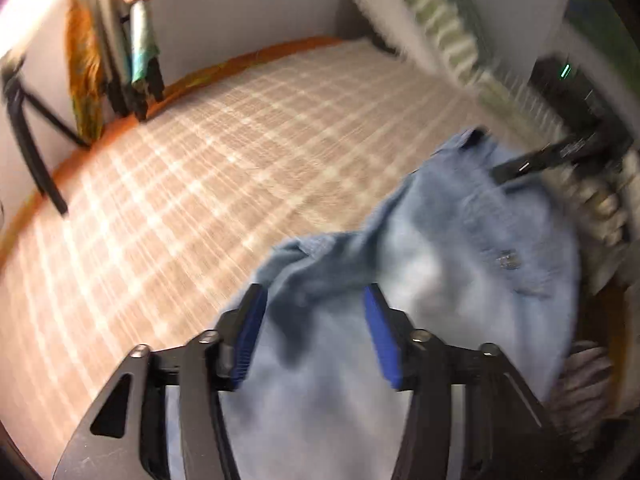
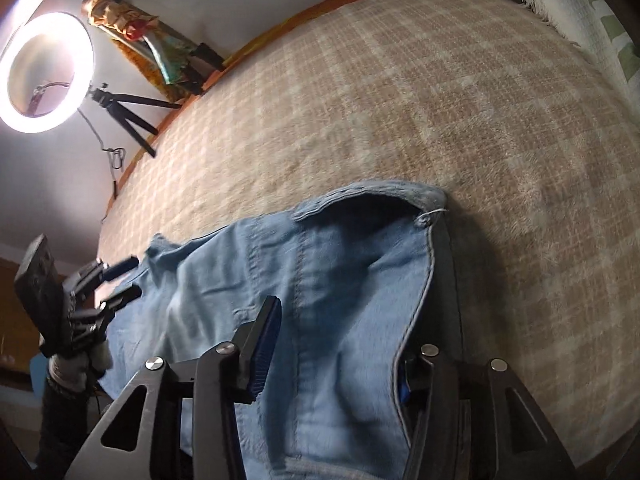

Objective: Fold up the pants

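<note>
Light blue denim pants (image 1: 448, 264) lie rumpled on a beige plaid blanket (image 1: 240, 152). In the left wrist view my left gripper (image 1: 316, 334) stands open, its blue pads either side of a raised fold of denim. The right gripper (image 1: 516, 166) shows at the far right over the waistband. In the right wrist view my right gripper (image 2: 336, 356) is open over the pants (image 2: 320, 280), its right finger hidden under the denim edge. The waistband (image 2: 380, 194) points away. The left gripper (image 2: 126, 280) shows at the left edge, open over the fabric.
A lit ring light (image 2: 44, 72) on a black tripod (image 2: 132, 108) stands beyond the bed's orange edge. Colourful cloths (image 1: 120, 48) hang on the wall. A white fringed cover with green leaves (image 2: 584, 12) lies at the bed's far right.
</note>
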The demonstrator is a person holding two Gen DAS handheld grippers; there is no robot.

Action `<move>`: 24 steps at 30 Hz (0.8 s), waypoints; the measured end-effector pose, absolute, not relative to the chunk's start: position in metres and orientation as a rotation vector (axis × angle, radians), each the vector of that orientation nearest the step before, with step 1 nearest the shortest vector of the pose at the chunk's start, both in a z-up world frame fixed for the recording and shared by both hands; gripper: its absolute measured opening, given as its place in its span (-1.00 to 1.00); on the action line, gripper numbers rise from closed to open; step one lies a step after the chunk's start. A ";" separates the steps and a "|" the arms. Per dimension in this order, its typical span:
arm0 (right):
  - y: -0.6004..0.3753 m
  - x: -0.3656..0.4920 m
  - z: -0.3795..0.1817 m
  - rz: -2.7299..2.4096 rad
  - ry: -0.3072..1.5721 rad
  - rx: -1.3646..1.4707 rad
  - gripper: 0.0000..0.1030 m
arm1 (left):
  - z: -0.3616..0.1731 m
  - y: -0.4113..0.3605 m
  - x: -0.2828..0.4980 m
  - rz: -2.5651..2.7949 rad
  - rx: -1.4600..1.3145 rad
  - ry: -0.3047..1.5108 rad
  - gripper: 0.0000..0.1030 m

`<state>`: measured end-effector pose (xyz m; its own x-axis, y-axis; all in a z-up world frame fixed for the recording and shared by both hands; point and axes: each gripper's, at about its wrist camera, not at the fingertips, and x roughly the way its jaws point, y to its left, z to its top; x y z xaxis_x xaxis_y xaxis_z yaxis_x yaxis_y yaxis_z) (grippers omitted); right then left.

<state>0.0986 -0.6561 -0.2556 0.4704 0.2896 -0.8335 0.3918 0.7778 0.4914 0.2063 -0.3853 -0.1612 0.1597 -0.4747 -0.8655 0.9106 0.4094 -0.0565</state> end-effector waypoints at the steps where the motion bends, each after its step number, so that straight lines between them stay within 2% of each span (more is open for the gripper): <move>1: -0.658 0.099 -0.256 -0.077 1.096 0.720 -0.02 | -0.166 -0.391 0.209 -1.066 0.576 0.960 0.14; 4: -0.669 0.099 -0.258 -0.082 1.061 0.758 -0.04 | -0.177 -0.399 0.223 -1.098 0.517 1.018 0.14; 7: -0.677 0.100 -0.261 -0.084 1.033 0.791 -0.28 | -0.181 -0.401 0.230 -1.128 0.467 1.034 0.14; 8: -0.677 0.100 -0.262 -0.086 1.030 0.795 -0.37 | -0.182 -0.400 0.231 -1.117 0.461 1.030 0.00; 9: -0.675 0.101 -0.263 -0.088 1.029 0.789 -0.55 | -0.185 -0.400 0.233 -1.116 0.450 1.036 -0.48; 10: -0.672 0.101 -0.262 -0.095 1.032 0.768 -0.63 | -0.187 -0.397 0.235 -1.136 0.422 1.059 -0.64; 12: -0.663 0.099 -0.255 -0.110 1.022 0.715 -0.78 | -0.184 -0.393 0.232 -1.148 0.392 1.046 -0.75; 15: -0.653 0.092 -0.232 -0.124 0.979 0.606 -0.92 | -0.176 -0.389 0.222 -1.158 0.450 0.962 -0.80; 20: -0.642 0.087 -0.182 -0.181 0.875 0.399 -1.00 | -0.158 -0.389 0.214 -1.124 0.490 0.845 -0.82; 24: -0.654 0.098 -0.196 -0.193 0.890 0.398 -1.00 | -0.175 -0.400 0.226 -1.107 0.507 0.899 -0.82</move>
